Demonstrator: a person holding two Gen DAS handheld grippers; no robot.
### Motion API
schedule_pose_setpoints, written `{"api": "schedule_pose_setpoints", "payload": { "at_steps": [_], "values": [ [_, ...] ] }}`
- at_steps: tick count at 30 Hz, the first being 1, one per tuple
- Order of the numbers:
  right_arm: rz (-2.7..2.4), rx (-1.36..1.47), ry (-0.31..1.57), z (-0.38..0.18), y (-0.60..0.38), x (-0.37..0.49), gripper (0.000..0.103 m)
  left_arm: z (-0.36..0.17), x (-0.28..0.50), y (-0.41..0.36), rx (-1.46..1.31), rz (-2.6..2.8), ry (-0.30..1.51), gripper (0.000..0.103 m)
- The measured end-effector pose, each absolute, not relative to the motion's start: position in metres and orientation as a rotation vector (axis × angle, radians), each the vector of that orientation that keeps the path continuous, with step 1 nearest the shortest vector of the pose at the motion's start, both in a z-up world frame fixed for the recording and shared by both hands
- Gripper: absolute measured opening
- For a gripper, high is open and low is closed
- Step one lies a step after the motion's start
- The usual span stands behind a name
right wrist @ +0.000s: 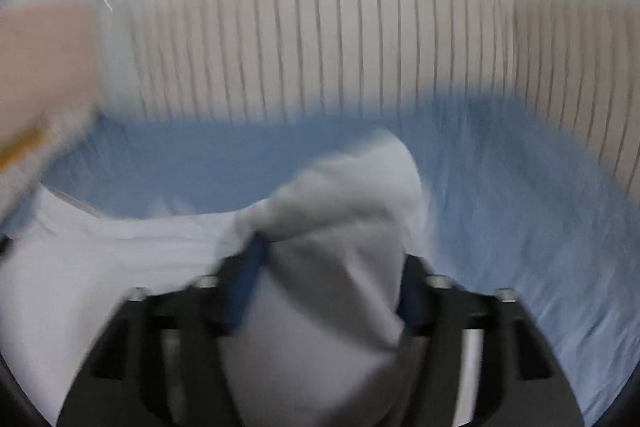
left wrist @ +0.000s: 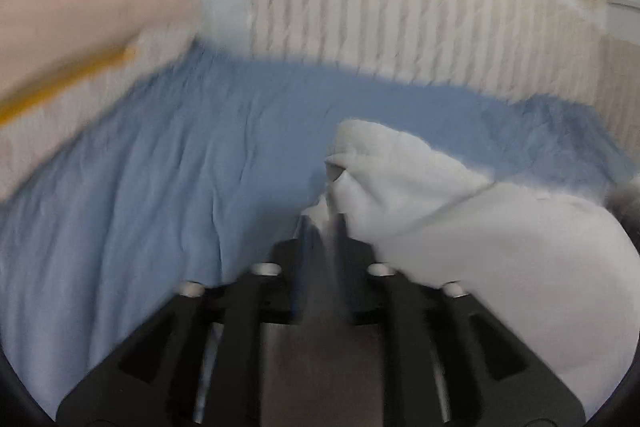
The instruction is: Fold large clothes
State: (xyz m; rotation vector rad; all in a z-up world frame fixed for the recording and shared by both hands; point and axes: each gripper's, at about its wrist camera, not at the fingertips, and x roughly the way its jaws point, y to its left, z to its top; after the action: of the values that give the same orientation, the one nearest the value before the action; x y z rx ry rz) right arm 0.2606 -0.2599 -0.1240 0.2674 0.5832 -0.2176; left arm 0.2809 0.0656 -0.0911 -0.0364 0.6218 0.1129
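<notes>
1. Gripping a bunched fold of the white garment [left wrist: 460,211], the left gripper [left wrist: 322,223] had its fingers nearly together, cloth pinched between them.
2. The right gripper [right wrist: 324,267] stood wider, its blue-padded fingers [right wrist: 244,279] clasping a thick wad of the same white garment [right wrist: 340,227].
3. The garment sagged between the two grippers, lifted above a wrinkled blue bedsheet [left wrist: 160,167] that covered the bed.
4. Behind the bed stood a pale ribbed panel [left wrist: 400,7]; both views were blurred.
5. A yellow strip [left wrist: 60,83] showed at far left.
</notes>
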Motion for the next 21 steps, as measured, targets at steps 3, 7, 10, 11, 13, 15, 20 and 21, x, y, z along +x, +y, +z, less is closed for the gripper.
{"api": "schedule_pose_setpoints", "payload": {
  "at_steps": [3,7,10,11,13,15,20,21],
  "values": [
    [-0.234,0.306,0.468,-0.134,-0.269,0.264,0.092,-0.122,0.302,0.062,-0.054,0.149,0.596,0.067],
    [-0.231,0.318,0.470,-0.145,-0.277,0.287,0.098,-0.140,0.319,0.034,-0.019,0.196,0.495,0.067],
    [-0.167,0.374,0.499,-0.151,-0.289,0.308,0.102,-0.153,0.333,0.023,-0.024,0.210,0.474,0.066],
    [-0.148,0.395,0.508,-0.154,-0.293,0.313,0.102,-0.155,0.339,0.023,-0.032,0.199,0.490,0.066],
    [-0.126,0.418,0.520,-0.156,-0.297,0.321,0.102,-0.159,0.350,0.024,-0.041,0.175,0.528,0.067],
    [-0.125,0.421,0.528,-0.159,-0.296,0.322,0.102,-0.161,0.356,0.028,-0.041,0.167,0.547,0.067],
    [-0.138,0.392,0.559,-0.161,-0.287,0.318,0.102,-0.166,0.366,0.021,-0.019,0.171,0.565,0.067],
    [-0.142,0.385,0.567,-0.161,-0.286,0.319,0.102,-0.167,0.368,0.020,-0.019,0.169,0.570,0.067]
  ]
}}
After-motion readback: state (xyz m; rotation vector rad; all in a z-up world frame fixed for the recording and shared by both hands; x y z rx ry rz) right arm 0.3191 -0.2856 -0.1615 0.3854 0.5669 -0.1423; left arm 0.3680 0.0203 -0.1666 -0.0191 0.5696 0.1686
